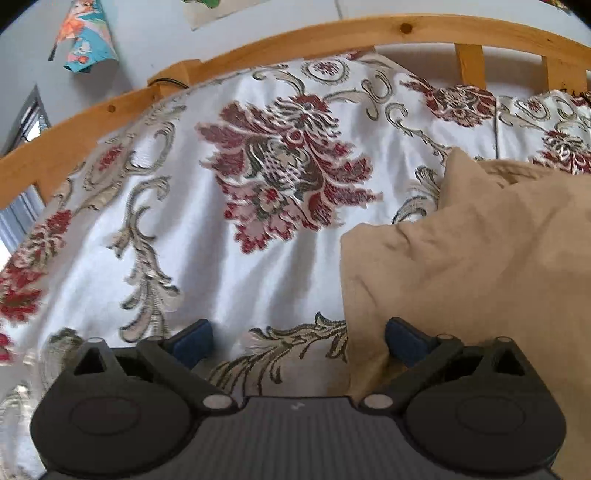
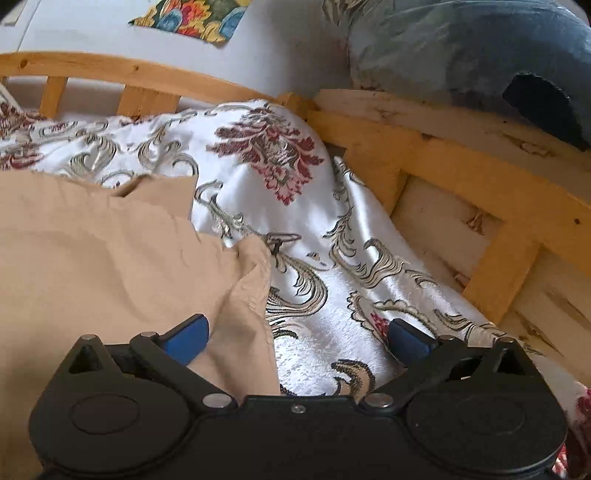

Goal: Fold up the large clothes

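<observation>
A tan garment [image 1: 480, 258] lies rumpled on a bed with a white floral cover [image 1: 192, 229]. In the left wrist view the garment fills the right side, its left edge running down beside the right pad. My left gripper [image 1: 299, 343] is open, its blue pads [image 1: 192, 343] wide apart over the bed cover, nothing pressed between them. In the right wrist view the same tan garment [image 2: 92, 266] fills the left side, with a folded corner near the middle. My right gripper [image 2: 299, 339] is open, and the garment's right edge lies between its pads [image 2: 186, 338] unpressed.
A wooden bed rail [image 1: 332, 33] curves along the far side. A wooden frame [image 2: 461, 177] stands at the right, with a blue-grey cushion [image 2: 461, 48] above it. Colourful fabric pieces [image 2: 195, 16] hang on the pale wall behind.
</observation>
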Tool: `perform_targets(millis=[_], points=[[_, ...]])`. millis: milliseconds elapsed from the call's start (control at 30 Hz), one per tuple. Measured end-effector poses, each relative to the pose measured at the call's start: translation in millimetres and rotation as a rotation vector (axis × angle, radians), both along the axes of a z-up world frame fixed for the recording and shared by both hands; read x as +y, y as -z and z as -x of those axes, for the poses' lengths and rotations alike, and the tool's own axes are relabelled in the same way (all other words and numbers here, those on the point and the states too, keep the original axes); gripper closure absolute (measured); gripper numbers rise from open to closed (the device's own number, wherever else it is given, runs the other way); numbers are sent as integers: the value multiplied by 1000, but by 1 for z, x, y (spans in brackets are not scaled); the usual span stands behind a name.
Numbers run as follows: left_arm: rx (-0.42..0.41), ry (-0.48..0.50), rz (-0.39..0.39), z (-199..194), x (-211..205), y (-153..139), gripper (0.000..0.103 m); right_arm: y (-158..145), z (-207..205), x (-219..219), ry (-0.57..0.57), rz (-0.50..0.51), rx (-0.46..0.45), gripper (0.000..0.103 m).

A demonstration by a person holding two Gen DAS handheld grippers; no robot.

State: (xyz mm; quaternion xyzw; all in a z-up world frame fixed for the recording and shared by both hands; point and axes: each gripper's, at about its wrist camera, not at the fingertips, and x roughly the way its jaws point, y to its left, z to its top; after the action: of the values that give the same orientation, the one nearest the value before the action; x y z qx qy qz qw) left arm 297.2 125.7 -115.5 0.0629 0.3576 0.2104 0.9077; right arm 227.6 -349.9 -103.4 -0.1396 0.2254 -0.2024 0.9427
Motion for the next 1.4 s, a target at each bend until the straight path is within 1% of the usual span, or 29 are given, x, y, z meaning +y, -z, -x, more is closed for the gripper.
perform_targets(millis=[33,67,133,167,200,233,267,300,367,433,500,567,600,633,667,733,800,867,933,1000,1067,1100,1133,1167,1200,1267,1333,1367,1400], points=[[-8,-8,-4,3,-4,-7,7,-5,5,3,15,15,-15,2],[-33,-4,-6,9,-11,-18,7,-12,7,7,26,30,-30,4],[-115,52,7,27,-27,-36,5,-31,15,20,-1,40,-91,5],[-163,96,9,37,-38,-44,1,-42,21,31,-28,44,-135,4],[-202,138,4,44,-51,-52,0,-50,24,42,-63,46,-166,2],[-224,176,9,46,-63,-57,1,-57,24,55,-108,36,-187,1],[-234,230,31,45,-77,-61,1,-62,22,71,-172,8,-195,1],[-227,270,50,39,-89,-61,1,-64,20,84,-222,-12,-191,1],[-179,318,78,25,-112,-54,1,-63,12,113,-329,-34,-168,1],[-140,342,66,13,-129,-41,1,-54,2,135,-389,-28,-140,1],[-127,343,32,8,-138,-23,0,-38,-12,150,-438,-7,-41,3],[-121,351,57,9,-135,-7,0,-18,-18,154,-430,-18,33,3],[-117,356,83,10,-132,1,0,-7,-19,151,-422,-48,54,3],[-109,360,107,8,-129,8,0,1,-19,149,-419,-67,58,3],[-105,362,123,6,-126,14,0,8,-17,150,-417,-64,55,3],[-113,363,142,0,-122,19,0,13,-19,157,-414,-23,54,3],[-110,362,139,0,-126,18,0,16,-26,157,-415,-22,62,2],[-110,365,151,1,-122,15,0,14,-25,154,-420,-48,69,2],[-112,363,140,9,-123,5,1,5,-17,147,-453,-97,74,1],[-170,367,111,30,-124,-10,1,-13,-2,139,-459,-111,69,1],[-230,398,128,55,-120,-25,1,-35,18,129,-444,-143,52,1],[-237,405,136,66,-118,-30,1,-45,26,123,-438,-180,68,1],[-226,397,148,78,-116,-35,1,-55,37,114,-420,-238,94,1],[-202,382,167,88,-114,-38,1,-61,47,107,-408,-294,119,1],[-168,366,203,97,-109,-39,1,-65,59,99,-399,-357,141,1],[-114,331,309,115,-98,-38,1,-67,84,84,-379,-487,181,1],[-88,287,428,132,-84,-31,1,-62,97,75,-340,-547,195,1],[-76,280,474,137,-77,-27,1,-59,98,72,-319,-562,207,1],[-57,284,503,140,-73,-22,1,-56,97,68,-294,-583,222,1]])
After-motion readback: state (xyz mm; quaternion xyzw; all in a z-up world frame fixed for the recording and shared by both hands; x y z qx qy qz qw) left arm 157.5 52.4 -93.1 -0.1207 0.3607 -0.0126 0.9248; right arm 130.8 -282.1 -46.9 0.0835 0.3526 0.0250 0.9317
